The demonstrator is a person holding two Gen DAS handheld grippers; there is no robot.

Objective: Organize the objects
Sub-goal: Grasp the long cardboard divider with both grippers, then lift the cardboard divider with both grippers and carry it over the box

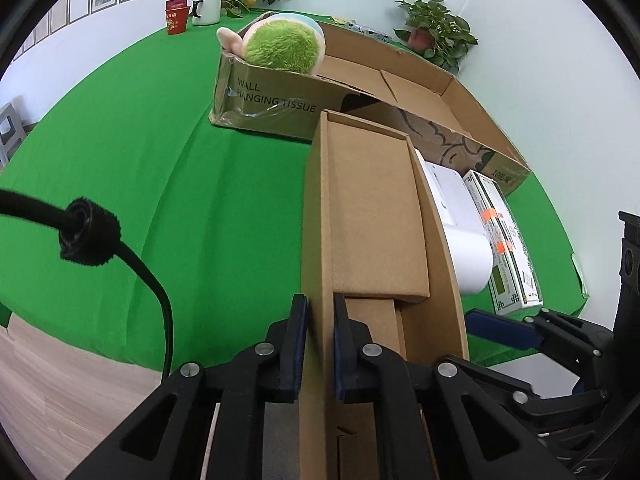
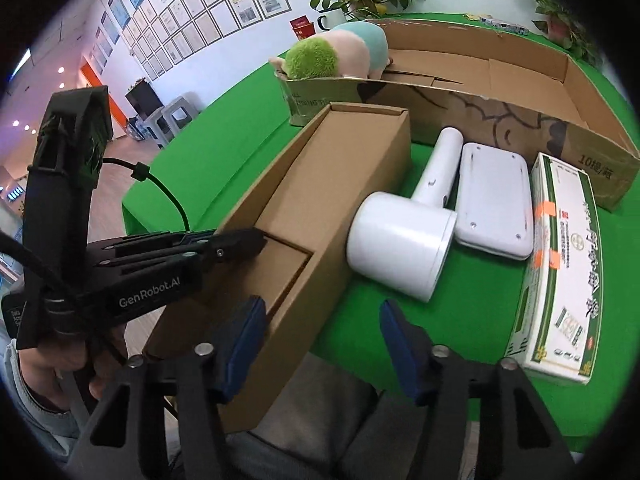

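On the green tablecloth [image 2: 460, 320], little of the sorting looks done: only the plush toy [image 2: 340, 52] sits in the large open carton [image 2: 520, 80], up at twelve o'clock in the right wrist view. Three items lie outside it, just in front of its near wall: a white handheld appliance [image 2: 404, 236] at centre, a white flat device [image 2: 496, 204] beside it at two o'clock, and a green-and-white printed box [image 2: 560, 264] at three o'clock. The left gripper [image 1: 320, 344] is clamped on the left wall of the long open cardboard box [image 1: 376, 216], its pads pressed to both faces. The right gripper [image 2: 316, 340] stands partly open around that box's right wall, gripping nothing. Judging by this, the box is about to be moved, and the loose items remain.
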